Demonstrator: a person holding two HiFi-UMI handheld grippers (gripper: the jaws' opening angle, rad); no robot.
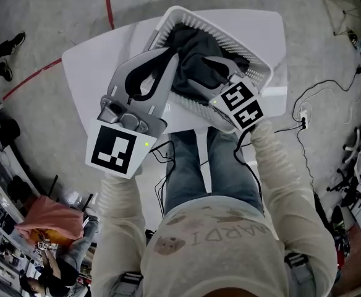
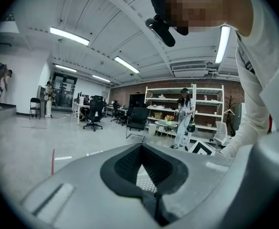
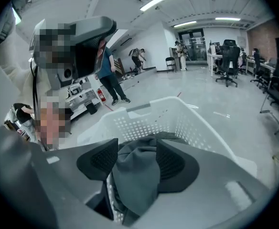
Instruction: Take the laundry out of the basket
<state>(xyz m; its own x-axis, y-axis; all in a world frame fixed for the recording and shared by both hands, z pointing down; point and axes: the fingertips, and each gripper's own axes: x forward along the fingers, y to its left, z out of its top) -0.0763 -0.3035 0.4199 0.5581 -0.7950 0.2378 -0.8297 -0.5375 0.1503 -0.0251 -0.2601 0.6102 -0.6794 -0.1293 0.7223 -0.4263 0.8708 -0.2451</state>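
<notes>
Laundry [image 3: 134,171], dark grey cloth, sits piled in the white basket [image 1: 186,16] and fills most of it, heaped toward the basket's middle and far side. The basket sits on a white table [image 1: 94,54], with its near rim close to the table's near edge, right in front of me. My right gripper [image 3: 135,144] is tilted down into the basket from its near right corner. Its jaws are apart and a fold of the grey cloth stands in the gap between the pads. I can't tell if the pads press on it, and it doesn't look clamped. The marker cube [image 1: 242,104] of that gripper is just outside the basket's near right rim. My left gripper [image 1: 171,51] reaches over the basket's near left rim, close to level. Its jaw tips are together with nothing held, and only the basket's mesh shows through the loop behind the tips. The tips are at the left edge of the pile, and I can't tell if they touch it. My jeans [image 1: 224,166] are just below the basket's near side. On the floor, a white cable [image 1: 319,91] lies right of the basket and a red line [image 1: 108,2] runs beyond its far left.
</notes>
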